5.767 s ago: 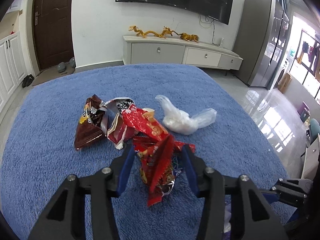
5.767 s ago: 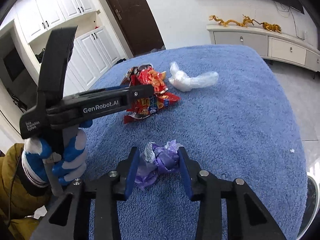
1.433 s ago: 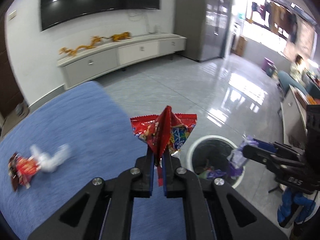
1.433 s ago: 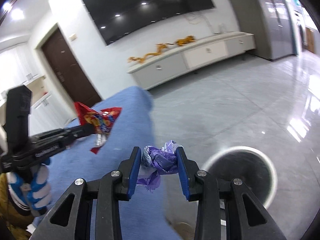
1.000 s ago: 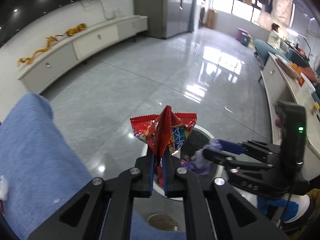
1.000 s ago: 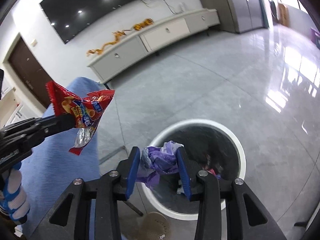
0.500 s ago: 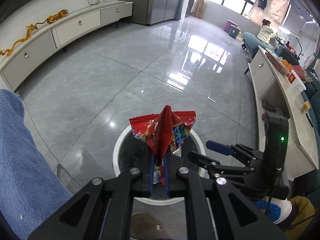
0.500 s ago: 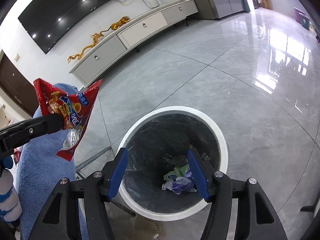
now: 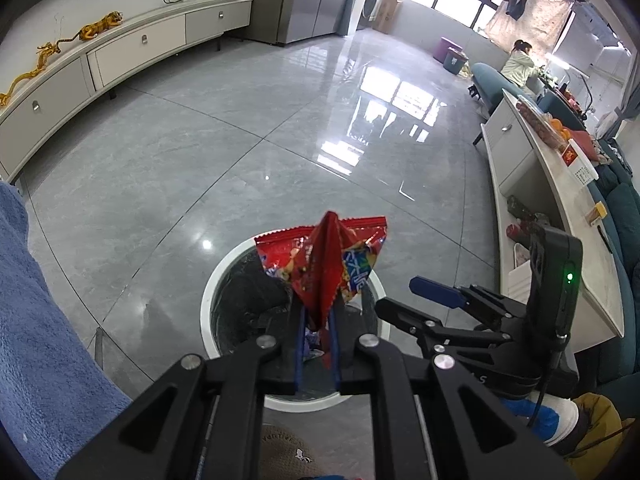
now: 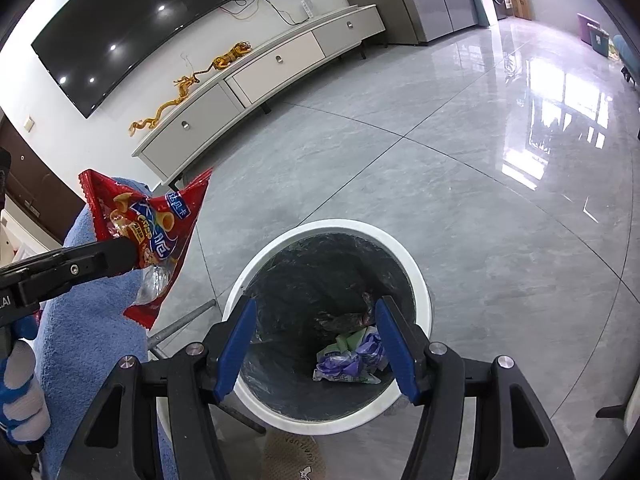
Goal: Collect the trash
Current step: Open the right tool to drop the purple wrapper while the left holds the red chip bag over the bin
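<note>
A round white-rimmed trash bin [image 9: 208,308] with a dark liner stands on the grey floor. My left gripper [image 9: 318,320] is shut on a crumpled red snack wrapper [image 9: 324,256], which it holds above the bin's opening. In the right wrist view the wrapper [image 10: 148,224] hangs from the left gripper [image 10: 124,254], left of the bin rim [image 10: 420,280]. Over the bin my right gripper [image 10: 314,312] stands open with nothing between its blue pads [image 10: 236,344]. The purple plastic bag [image 10: 352,356] lies at the bottom of the bin among other scraps. The right gripper [image 9: 408,298] also shows beside the bin.
A table under a blue fleece cover [image 9: 36,320] borders the bin on the left, with a metal leg [image 10: 180,324] by the rim. A slipper [image 9: 288,452] lies just below the bin. A white TV cabinet [image 9: 120,52] and a side counter [image 9: 552,184] line the room.
Both grippers swung from the blue table to above the bin. The right gripper opened and the purple bag dropped into the bin. The left still grips the red wrapper.
</note>
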Available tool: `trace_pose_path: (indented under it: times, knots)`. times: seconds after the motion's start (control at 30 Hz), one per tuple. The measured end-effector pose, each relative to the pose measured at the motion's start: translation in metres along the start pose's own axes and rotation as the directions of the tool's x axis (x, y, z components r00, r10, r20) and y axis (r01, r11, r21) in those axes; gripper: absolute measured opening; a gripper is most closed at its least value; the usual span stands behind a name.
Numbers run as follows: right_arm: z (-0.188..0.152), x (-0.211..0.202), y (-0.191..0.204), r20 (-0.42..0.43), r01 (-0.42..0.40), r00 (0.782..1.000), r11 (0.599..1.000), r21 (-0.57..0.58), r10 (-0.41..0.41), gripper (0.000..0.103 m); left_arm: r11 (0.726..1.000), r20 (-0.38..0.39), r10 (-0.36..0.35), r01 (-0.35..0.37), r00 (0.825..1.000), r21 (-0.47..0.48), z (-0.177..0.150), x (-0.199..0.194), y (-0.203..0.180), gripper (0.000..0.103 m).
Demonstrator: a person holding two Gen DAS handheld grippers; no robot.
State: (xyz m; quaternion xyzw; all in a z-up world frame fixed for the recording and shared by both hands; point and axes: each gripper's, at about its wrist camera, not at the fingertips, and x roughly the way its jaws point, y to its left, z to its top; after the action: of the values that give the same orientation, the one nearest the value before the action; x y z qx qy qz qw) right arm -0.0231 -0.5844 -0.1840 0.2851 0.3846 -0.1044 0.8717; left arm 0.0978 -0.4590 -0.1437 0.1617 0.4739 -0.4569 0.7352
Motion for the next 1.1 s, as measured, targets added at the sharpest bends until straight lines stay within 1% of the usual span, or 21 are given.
trace_pose_path:
  times: [0.43,1.1]
  knots:
    - [0.009,-0.009,0.001,0.030,0.004,1.000,1.000,-0.013,-0.004,0.060,1.000,-0.007,-0.009,0.009,1.000,-0.009,0.000,0.001,0.006,0.011]
    - [0.010,-0.011,0.005,0.022,0.010,1.000,1.000,-0.023,-0.010,0.060,1.000,-0.002,0.001,-0.001,1.000,0.001,0.000,0.001,0.006,0.012]
